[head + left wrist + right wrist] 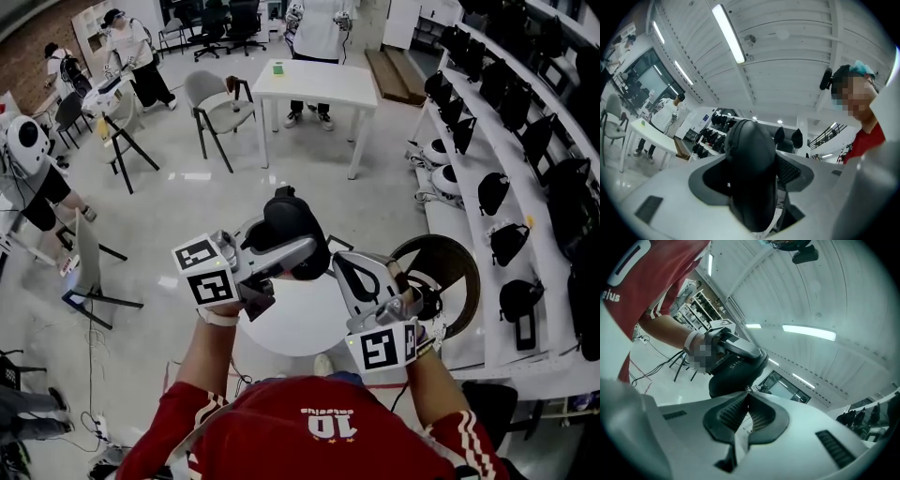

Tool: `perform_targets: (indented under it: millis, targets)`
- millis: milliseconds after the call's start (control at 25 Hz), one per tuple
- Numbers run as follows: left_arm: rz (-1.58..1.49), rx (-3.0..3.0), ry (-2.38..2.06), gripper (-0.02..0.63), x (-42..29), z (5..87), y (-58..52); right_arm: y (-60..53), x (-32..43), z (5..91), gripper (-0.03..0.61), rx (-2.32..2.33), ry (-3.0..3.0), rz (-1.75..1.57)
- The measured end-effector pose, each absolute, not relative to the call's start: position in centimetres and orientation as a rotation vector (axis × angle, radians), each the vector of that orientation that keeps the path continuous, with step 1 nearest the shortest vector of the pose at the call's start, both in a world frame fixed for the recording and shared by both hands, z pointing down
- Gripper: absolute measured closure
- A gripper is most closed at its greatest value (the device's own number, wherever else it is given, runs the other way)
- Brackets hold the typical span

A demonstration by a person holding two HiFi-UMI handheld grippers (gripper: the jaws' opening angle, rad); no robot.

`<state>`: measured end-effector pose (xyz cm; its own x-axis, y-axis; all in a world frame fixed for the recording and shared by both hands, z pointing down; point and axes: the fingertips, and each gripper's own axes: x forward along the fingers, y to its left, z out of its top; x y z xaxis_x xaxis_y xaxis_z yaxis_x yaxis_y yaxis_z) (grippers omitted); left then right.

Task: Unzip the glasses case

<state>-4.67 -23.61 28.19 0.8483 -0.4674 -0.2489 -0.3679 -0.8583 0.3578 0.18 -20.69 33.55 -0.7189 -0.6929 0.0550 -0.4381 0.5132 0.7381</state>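
Glossy floor (187, 211); left tool (750, 180) clamps rounded (black) case (286, 223).

Black glasses case (289, 230) held in the air.
Oval hard shell, standing on end, above the round white surface (281, 330).

floor: glossy grey (178, 202) | white table (314, 84), chair (220, 108) | shelves (466, 246): perhaps bags (493, 193)

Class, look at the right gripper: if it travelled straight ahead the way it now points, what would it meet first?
The black glasses case, gripped by the left gripper. The right gripper has its closed tips right at the case's edge, though the exact gap is unclear.
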Motion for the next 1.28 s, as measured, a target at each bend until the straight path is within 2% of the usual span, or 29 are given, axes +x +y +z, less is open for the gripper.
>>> perform_targets:
  millis: [800, 1280]
  targets:
    - [-0.124, 2.757, -0.598, 0.311, -2.1, 34.6, -23.7, -22.7, -0.2, 33.8, 0.563, 0.882, -2.432, -0.994]
    - [0.327, 2.866, -0.751, 0.31, -2.0, 37.5, -23.2, -23.2, -1.2, 33.8, 0.563, 0.785, -2.422, -1.036]
